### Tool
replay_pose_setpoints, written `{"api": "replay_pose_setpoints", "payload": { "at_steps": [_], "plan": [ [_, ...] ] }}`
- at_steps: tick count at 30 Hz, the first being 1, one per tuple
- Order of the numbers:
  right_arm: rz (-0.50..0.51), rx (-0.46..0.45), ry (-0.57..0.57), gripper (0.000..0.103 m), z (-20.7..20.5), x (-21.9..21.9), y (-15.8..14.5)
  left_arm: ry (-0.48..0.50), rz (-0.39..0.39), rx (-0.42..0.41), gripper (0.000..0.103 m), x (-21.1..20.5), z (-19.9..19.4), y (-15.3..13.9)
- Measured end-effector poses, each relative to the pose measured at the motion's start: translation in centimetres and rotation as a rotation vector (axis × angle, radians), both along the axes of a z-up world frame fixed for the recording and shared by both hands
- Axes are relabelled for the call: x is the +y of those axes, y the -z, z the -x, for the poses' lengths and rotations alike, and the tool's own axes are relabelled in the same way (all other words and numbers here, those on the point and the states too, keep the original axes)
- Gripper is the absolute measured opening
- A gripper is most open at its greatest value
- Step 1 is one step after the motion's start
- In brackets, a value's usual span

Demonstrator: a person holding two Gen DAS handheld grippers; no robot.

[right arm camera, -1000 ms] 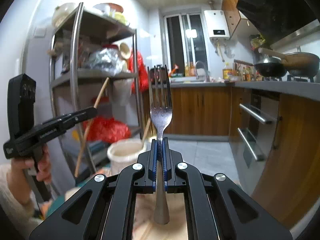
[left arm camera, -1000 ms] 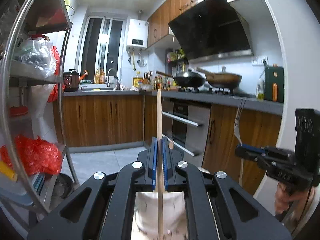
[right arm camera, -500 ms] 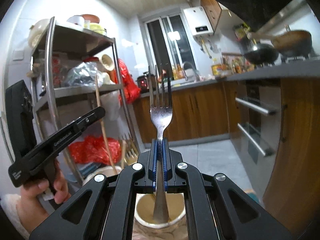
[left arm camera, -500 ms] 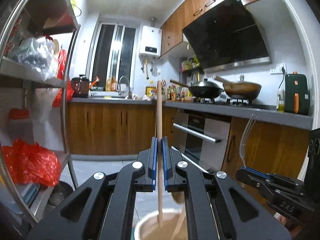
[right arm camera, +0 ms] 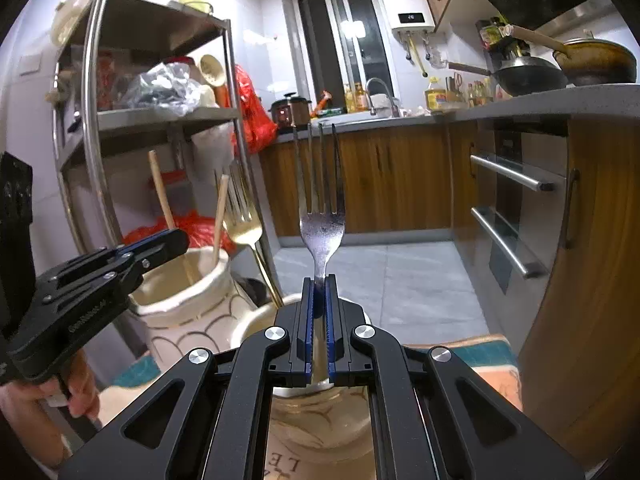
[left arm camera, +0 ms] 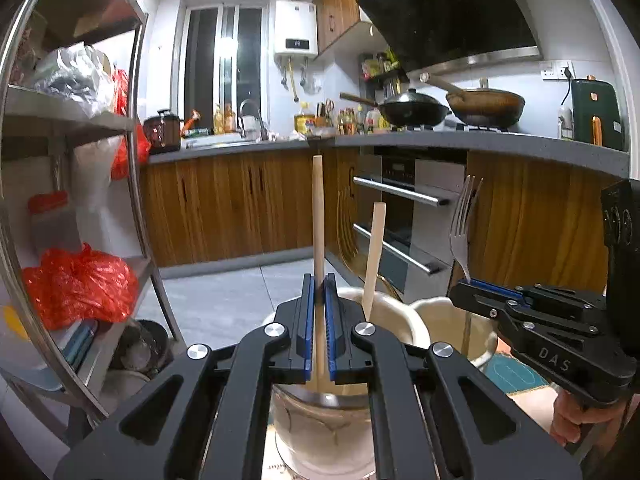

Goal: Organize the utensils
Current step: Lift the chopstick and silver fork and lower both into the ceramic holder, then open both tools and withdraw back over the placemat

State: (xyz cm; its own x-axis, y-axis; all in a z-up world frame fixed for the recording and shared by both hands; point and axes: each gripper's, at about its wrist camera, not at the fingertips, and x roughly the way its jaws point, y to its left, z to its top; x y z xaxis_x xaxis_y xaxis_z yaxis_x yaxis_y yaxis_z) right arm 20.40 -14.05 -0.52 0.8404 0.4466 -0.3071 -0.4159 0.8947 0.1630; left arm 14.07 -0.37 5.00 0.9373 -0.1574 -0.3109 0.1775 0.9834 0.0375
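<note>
Two grippers work at once: my left gripper (left arm camera: pixel 318 322) is clamped on a wooden stick (left arm camera: pixel 318 216), my right gripper (right arm camera: pixel 319 322) on a steel fork (right arm camera: pixel 321 216). I judge this the drop-in step. Each utensil stands upright, its lower end over or inside a cream jar, stick in the left jar (left arm camera: pixel 400 320), fork over the right jar (right arm camera: pixel 256 326). Next move: lower, then part the jaws.

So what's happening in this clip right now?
A person is sorting utensils into two ceramic jars. The left tool is clamped on a wooden stick, held upright over the left jar, which already holds another stick. The right tool grips a steel fork, tines up, over the right jar.
</note>
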Motion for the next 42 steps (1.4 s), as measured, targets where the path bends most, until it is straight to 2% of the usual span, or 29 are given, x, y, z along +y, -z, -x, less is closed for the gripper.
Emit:
{"api": "replay_pose_setpoints", "payload": {
  "at_steps": [15, 17, 19, 22, 24, 26, 28, 30, 32, 33, 36, 42],
  "plan": [
    [0.037, 0.042, 0.01, 0.006, -0.6, 0.9, 0.9, -0.028, -0.007, 0.011, 0.007, 0.6, -0.6, 0.2],
    [0.042, 0.038, 0.012, 0.007, -0.6, 0.9, 0.9, -0.032, -0.005, 0.012, 0.01, 0.8, -0.6, 0.2],
    [0.043, 0.033, 0.019, 0.01, -0.6, 0.9, 0.8, -0.027, 0.001, 0.006, 0.019, 0.9, -0.3, 0.1],
    [0.03, 0.035, 0.02, 0.02, -0.7, 0.7, 0.8, -0.034, 0.005, -0.021, 0.035, 1.0, 0.2, -0.2],
    [0.024, 0.029, 0.025, 0.028, -0.5, 0.4, 0.6, -0.039, 0.01, -0.038, 0.041, 1.1, 0.6, -0.5],
    [0.017, 0.019, 0.028, 0.034, -0.2, 0.2, 0.3, -0.055, 0.015, -0.058, 0.053, 1.2, 1.1, -0.8],
    [0.015, 0.009, 0.032, 0.05, 0.2, 0.1, 0.0, -0.071, 0.02, -0.077, 0.076, 1.5, 1.6, -0.9],
    [0.01, -0.005, 0.04, 0.067, 0.8, -0.3, -0.5, -0.086, 0.026, -0.097, 0.085, 1.8, 2.2, -0.9],
    [0.008, -0.016, 0.053, 0.08, 1.3, -0.7, -1.0, -0.103, 0.03, -0.108, 0.094, 2.2, 2.8, -1.0],
    [0.002, -0.026, 0.063, 0.082, 1.8, -1.1, -1.3, -0.115, 0.032, -0.116, 0.098, 2.4, 3.1, -1.0],
    [-0.012, -0.039, 0.092, 0.091, 2.7, -2.1, -1.9, -0.15, 0.038, -0.13, 0.098, 3.0, 4.0, -0.7],
    [-0.051, -0.067, 0.135, 0.097, 5.1, -4.4, -2.3, -0.169, 0.038, -0.108, 0.098, 3.7, 5.3, 0.4]
  ]
}}
